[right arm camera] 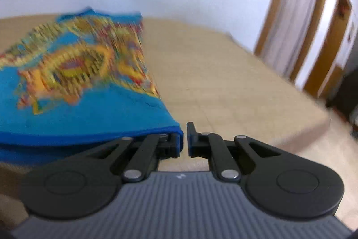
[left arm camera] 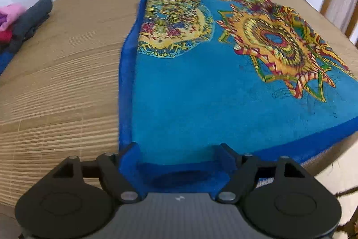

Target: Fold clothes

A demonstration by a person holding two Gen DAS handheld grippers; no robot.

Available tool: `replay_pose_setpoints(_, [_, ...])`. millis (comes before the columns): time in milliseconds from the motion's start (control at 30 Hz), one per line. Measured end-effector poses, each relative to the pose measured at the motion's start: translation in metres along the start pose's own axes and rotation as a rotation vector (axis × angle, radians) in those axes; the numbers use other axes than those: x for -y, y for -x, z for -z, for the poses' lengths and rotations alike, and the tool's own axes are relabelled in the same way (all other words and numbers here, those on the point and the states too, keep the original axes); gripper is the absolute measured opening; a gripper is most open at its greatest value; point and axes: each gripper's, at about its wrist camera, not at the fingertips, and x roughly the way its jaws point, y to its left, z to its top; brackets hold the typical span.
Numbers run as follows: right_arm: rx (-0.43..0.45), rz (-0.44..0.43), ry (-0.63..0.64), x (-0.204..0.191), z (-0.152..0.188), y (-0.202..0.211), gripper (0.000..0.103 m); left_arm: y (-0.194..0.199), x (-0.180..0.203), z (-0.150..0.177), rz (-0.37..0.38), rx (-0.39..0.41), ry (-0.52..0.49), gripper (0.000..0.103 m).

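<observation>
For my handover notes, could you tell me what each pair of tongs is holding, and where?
Neither holds anything. The left tongs stand open around the blue garment's near hem; the right tongs, slightly open, sit beside its corner.

Even, bright, diffuse light; no glare. Soft shadow under left gripper [left arm camera: 179, 151] on blue garment [left arm camera: 190, 104]. Left view mostly sharp, slight smear at edges. Right view heavily motion-blurred: garment print, door frame [right arm camera: 290, 15] streaked. Strong fisheye bowing, dark vignette at corners

Blue printed garment [left arm camera: 190, 86]: yellow-red medallion pattern, darker blue hem, lying flat on my bamboo-mat surface [left arm camera: 62, 73], sides folded in.
</observation>
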Motion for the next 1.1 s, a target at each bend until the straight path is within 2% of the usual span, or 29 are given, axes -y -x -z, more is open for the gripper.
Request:
replay_pose_setpoints(100, [-0.093, -0.006, 0.001, 0.003, 0.013, -0.008, 0.009, 0.002, -0.003, 0.003, 0.019, -0.013, -0.006, 0.081])
replay_pose_setpoints(167, [-0.139, 0.012, -0.020, 0.006, 0.015, -0.010, 0.014, 0.002, -0.006, 0.004, 0.029, -0.021, -0.011, 0.081])
replay_pose_setpoints(233, [-0.172, 0.036, -0.043, 0.009, 0.015, -0.009, 0.033, 0.004, -0.009, 0.004, 0.036, -0.027, -0.019, 0.081])
replay_pose_setpoints(267, [-0.180, 0.043, -0.050, 0.011, 0.014, -0.008, 0.036, 0.005, -0.011, 0.005, 0.040, -0.029, -0.024, 0.081])
replay_pose_setpoints(300, [-0.185, 0.045, -0.058, 0.014, 0.013, -0.005, 0.041, 0.008, -0.013, 0.004, 0.040, -0.023, -0.026, 0.079])
replay_pose_setpoints(367, [-0.192, 0.040, -0.067, 0.018, 0.009, 0.002, 0.042, 0.017, -0.017, 0.002, 0.034, -0.001, -0.024, 0.074])
replay_pose_setpoints(433, [-0.185, 0.049, -0.061, 0.022, 0.003, 0.012, 0.042, 0.027, -0.022, -0.003, 0.025, 0.032, -0.023, 0.074])
replay_pose_setpoints(567, [-0.121, 0.074, -0.095, 0.031, -0.017, 0.027, 0.043, 0.041, -0.030, -0.033, 0.015, 0.120, -0.011, 0.075])
replay_pose_setpoints(633, [-0.063, 0.024, -0.147, 0.035, -0.036, 0.028, 0.055, 0.039, -0.030, -0.053, 0.013, 0.152, -0.008, 0.076])
replay_pose_setpoints(700, [-0.031, -0.080, -0.180, 0.032, -0.059, 0.016, 0.063, 0.028, -0.025, -0.078, -0.006, 0.168, -0.014, 0.076])
replay_pose_setpoints(800, [0.007, -0.258, -0.178, 0.013, -0.090, -0.019, 0.063, 0.007, -0.016, -0.118, -0.028, 0.188, -0.020, 0.076])
replay_pose_setpoints(867, [0.022, -0.340, -0.150, -0.007, -0.112, -0.051, 0.063, -0.013, -0.007, -0.150, -0.045, 0.192, -0.025, 0.076])
replay_pose_setpoints(967, [0.003, -0.425, -0.130, -0.035, -0.146, -0.114, 0.063, -0.046, 0.006, -0.200, -0.057, 0.186, -0.034, 0.076])
replay_pose_setpoints(1100, [-0.019, -0.495, -0.228, -0.053, -0.179, -0.195, 0.063, -0.091, 0.017, -0.250, -0.087, 0.172, -0.022, 0.076])
